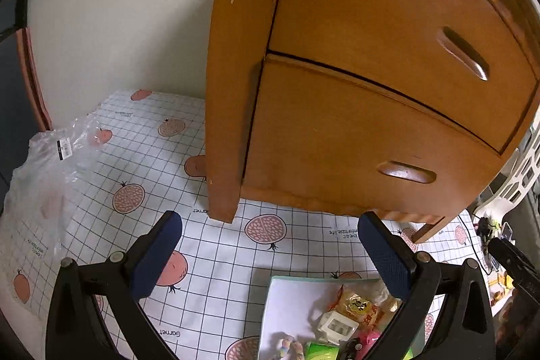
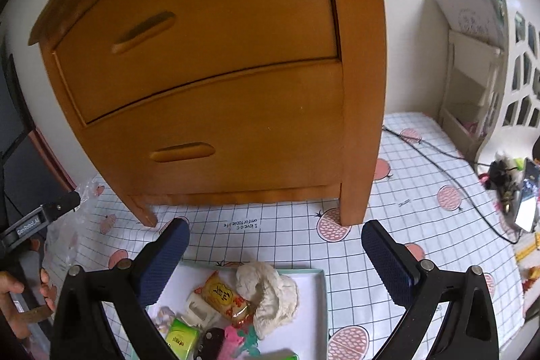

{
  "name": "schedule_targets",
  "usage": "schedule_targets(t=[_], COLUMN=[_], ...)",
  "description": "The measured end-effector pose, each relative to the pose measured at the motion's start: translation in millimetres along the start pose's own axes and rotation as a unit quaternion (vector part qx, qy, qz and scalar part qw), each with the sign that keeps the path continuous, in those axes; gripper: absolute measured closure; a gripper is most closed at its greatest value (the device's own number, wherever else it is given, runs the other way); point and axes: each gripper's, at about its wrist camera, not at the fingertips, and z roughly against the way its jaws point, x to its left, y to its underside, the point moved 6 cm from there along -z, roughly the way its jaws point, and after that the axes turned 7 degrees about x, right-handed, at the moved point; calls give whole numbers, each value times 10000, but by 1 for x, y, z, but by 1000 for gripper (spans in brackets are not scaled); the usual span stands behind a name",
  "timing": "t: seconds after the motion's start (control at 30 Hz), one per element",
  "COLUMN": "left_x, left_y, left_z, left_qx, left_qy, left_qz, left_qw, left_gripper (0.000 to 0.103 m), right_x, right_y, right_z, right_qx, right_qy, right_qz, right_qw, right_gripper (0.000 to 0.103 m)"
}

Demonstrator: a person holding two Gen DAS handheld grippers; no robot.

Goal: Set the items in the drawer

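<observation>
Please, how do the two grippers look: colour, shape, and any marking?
Both the left gripper and the right gripper have black, angular linkage arms with round silver pivot pins. Their fingers carry dark blue, finely textured rectangular pads. In the right view, the left tool's black body shows white lettering, too blurred to read surely.

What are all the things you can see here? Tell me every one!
wooden cabinet: one, orange-brown, two shut drawers, stands on the tablecloth
tablecloth: one, white grid with pink fruit
tray: one, white with green rim, in front of the cabinet
snack packet: one, orange and yellow, in the tray
cloth: one, cream, crumpled in the tray
green packet: one, in the tray
plastic bag: one, clear, left of the cabinet
cable: one, black, right of the cabinet
left tool: open
right tool: open
hand: one, at the left edge
</observation>
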Motion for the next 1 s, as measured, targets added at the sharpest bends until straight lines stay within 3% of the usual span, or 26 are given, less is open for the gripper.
schedule_targets(t=[0.5,0.83,1.0], left_x=[10,-10,-20], left_y=[-49,-75,-80], left_z=[-30,-34,-35], left_qx=[135,124,127], left_qy=[299,730,731], left_qz=[114,-396,-639], left_qw=[9994,9965,9952], left_gripper=[0,0,0], right_x=[-18,-21,-19], right_y=[-63,-93,-98], right_z=[-34,-45,-49], right_qx=[167,174,167], right_qy=[-51,-173,-256], right_qz=[56,480,637], right_qw=[9998,9985,9975], right_gripper=[0,0,0])
